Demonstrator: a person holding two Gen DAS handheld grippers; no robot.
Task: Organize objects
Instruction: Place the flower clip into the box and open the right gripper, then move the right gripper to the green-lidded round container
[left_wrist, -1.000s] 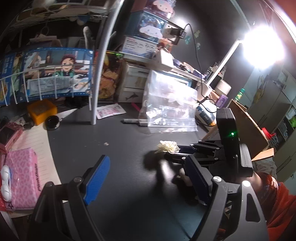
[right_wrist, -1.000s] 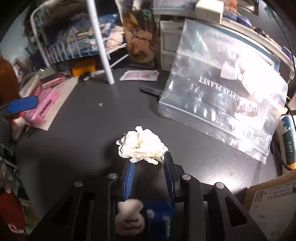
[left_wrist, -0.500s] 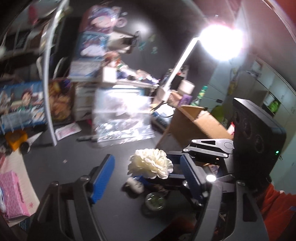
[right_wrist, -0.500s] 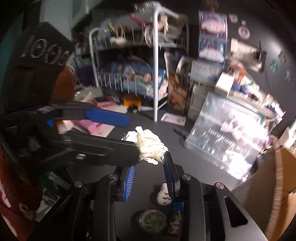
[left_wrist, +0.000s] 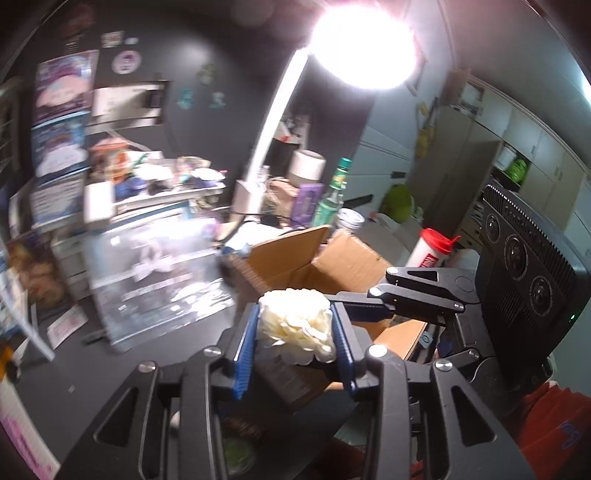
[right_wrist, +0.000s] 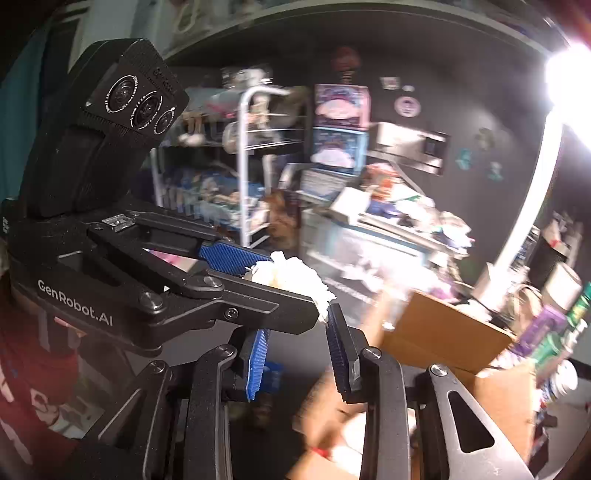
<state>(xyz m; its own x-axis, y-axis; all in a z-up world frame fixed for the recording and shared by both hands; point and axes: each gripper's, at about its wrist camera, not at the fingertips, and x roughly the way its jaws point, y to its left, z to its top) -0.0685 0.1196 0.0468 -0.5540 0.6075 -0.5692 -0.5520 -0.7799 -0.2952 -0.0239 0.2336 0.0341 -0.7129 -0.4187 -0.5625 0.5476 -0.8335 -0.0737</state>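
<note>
A: Where's the white flower (left_wrist: 295, 325)?
B: Centre frame, left gripper (left_wrist: 293, 345) closing on it, pads touching; right gripper (right_wrist: 301, 354) nearly shut beneath.
A: Boxed?
B: No, the cardboard box (left_wrist: 295, 254) behind waits.

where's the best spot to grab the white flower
Grip the white flower across its rounded sides, from its underside: it is a soft, even puff, so flat pads seat on either flank. The left tool is closing that way now, flower between its pads.

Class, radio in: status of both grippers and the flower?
Left gripper closing on white flower. Right gripper beside it, grip unclear. Open cardboard box beyond.
</note>
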